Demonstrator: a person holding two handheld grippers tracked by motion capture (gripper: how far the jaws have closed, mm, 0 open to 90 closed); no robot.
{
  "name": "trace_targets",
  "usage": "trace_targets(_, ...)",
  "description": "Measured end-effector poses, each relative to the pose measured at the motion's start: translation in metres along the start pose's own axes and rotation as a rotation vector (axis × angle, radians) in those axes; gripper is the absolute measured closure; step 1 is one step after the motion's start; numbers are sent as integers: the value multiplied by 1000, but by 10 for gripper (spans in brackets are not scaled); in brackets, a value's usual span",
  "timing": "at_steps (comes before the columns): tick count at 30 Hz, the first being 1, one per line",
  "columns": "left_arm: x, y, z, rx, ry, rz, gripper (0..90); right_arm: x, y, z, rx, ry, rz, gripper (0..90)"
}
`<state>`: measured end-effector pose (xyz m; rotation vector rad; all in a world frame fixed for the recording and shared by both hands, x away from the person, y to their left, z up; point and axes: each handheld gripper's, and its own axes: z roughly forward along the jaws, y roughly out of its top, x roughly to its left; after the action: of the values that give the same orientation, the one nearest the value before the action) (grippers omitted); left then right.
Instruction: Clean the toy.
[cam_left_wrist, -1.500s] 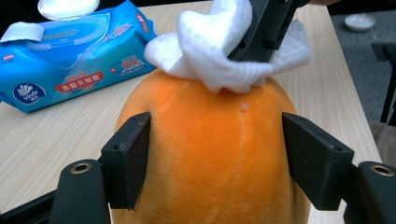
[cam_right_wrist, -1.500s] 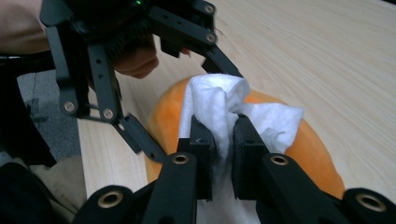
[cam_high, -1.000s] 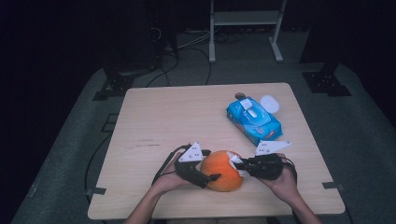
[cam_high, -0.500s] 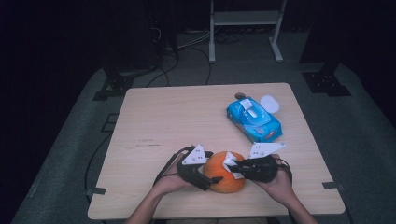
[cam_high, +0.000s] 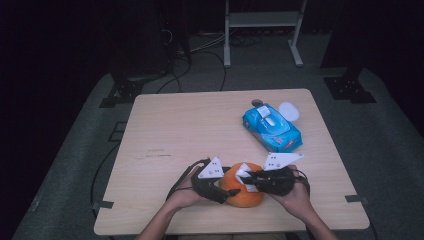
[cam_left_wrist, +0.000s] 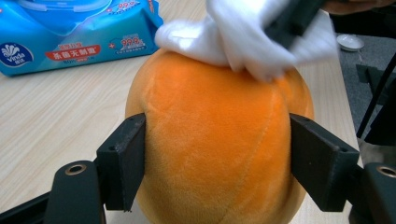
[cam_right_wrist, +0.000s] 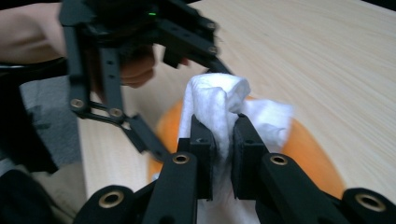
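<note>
An orange plush ball (cam_high: 246, 194) rests on the wooden table (cam_high: 190, 125) near its front edge. My left gripper (cam_left_wrist: 217, 163) has just been closing on it, and the pads (cam_left_wrist: 123, 163) press into both sides of the plush (cam_left_wrist: 215, 140). My right gripper (cam_right_wrist: 223, 135) is shut on a bunched white wipe (cam_right_wrist: 215, 100) and holds it against the top of the ball (cam_right_wrist: 303, 149). From above, the left gripper (cam_high: 227, 192) comes in at the ball's left and the right gripper (cam_high: 247, 181) at its right, with the wipe (cam_high: 243, 172) on top.
A blue pack of wet wipes (cam_high: 272, 127) lies at the back right of the table, with a white round lid (cam_high: 288, 110) and a small dark disc (cam_high: 257, 102) beside it. Cables and a metal rack (cam_high: 262, 20) stand on the floor beyond.
The right gripper has slid the wipe a little to the left across the top of the ball. The left gripper has stayed at the ball's left side.
</note>
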<state>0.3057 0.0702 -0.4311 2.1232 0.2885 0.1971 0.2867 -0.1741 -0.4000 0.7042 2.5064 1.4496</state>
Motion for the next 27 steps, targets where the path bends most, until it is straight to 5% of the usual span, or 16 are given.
trace_targets(6, 12, -6, 1, -19, -6, -104, 88, -18, -14, -9, 21, -28, 66, 803)
trace_targets(9, 16, -10, 4, -22, -37, -159, 71, -22, -17, -10, 19, -29, 75, 804)
trace_targets(14, 11, -8, 1, -14, -27, -105, 233, -17, -13, -7, 19, -25, 65, 803)
trace_targets(21, -8, 9, 0, 19, 7, 19, 253, -1, 2, -8, -16, 8, -1, 803)
trace_targets(27, 5, -1, 7, -12, -31, -105, 72, -6, -11, -10, 20, 13, 24, 803)
